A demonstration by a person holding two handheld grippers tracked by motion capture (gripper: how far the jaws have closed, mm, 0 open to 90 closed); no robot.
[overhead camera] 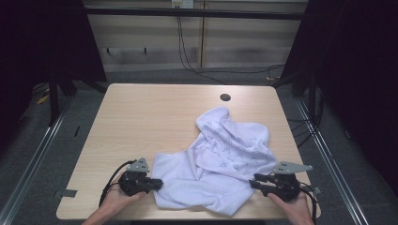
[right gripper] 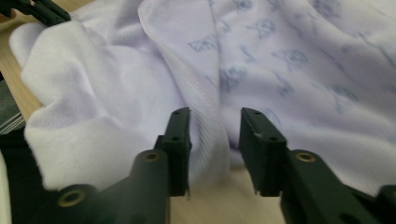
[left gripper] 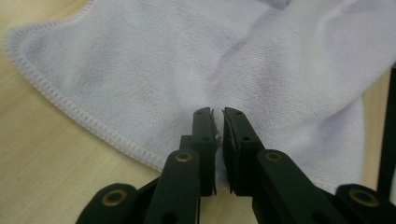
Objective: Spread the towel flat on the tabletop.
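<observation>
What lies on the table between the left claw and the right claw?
In the high view, the crumpled white towel spans the stretch from the left claw to the right claw; no bare table between.

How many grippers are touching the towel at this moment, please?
2: the left gripper is pinched shut on the towel at its near-left edge, and the right gripper is open, jaws straddling its near-right edge.
</observation>
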